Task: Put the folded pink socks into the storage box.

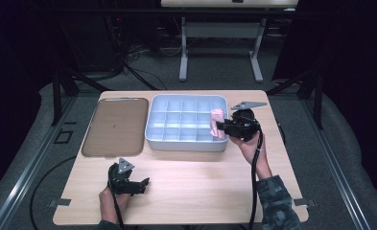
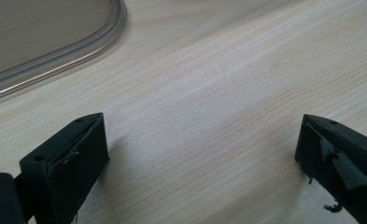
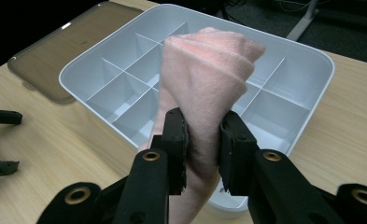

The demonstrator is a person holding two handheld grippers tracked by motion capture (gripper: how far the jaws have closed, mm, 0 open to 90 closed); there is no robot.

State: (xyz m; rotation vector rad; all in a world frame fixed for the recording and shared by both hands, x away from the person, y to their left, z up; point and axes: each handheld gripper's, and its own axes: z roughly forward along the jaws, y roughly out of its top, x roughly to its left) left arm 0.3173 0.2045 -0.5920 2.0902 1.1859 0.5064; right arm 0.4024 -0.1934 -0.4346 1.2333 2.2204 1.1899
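A folded pink cloth point(image 3: 204, 79) is pinched between the jaws of my right gripper point(image 3: 203, 140), which is shut on it. In the high view the right gripper point(image 1: 223, 127) holds the pink cloth point(image 1: 217, 122) over the right-hand compartments of the white divided box point(image 1: 152, 136). The cloth stands up out of the jaws above the white divided box point(image 3: 312, 116). My left gripper point(image 1: 146, 182) rests low on the near left of the table, jaws wide apart with bare wood between them. Its black fingertips point(image 2: 85, 140) frame plain tabletop in the left gripper view.
A brown translucent lid point(image 1: 115, 126) lies flat to the left of the box; its rounded clear edge point(image 2: 55, 60) lies just beyond the left gripper. The wooden table point(image 1: 200, 191) has open room in front. A second table's legs point(image 1: 183, 52) stand beyond the far edge.
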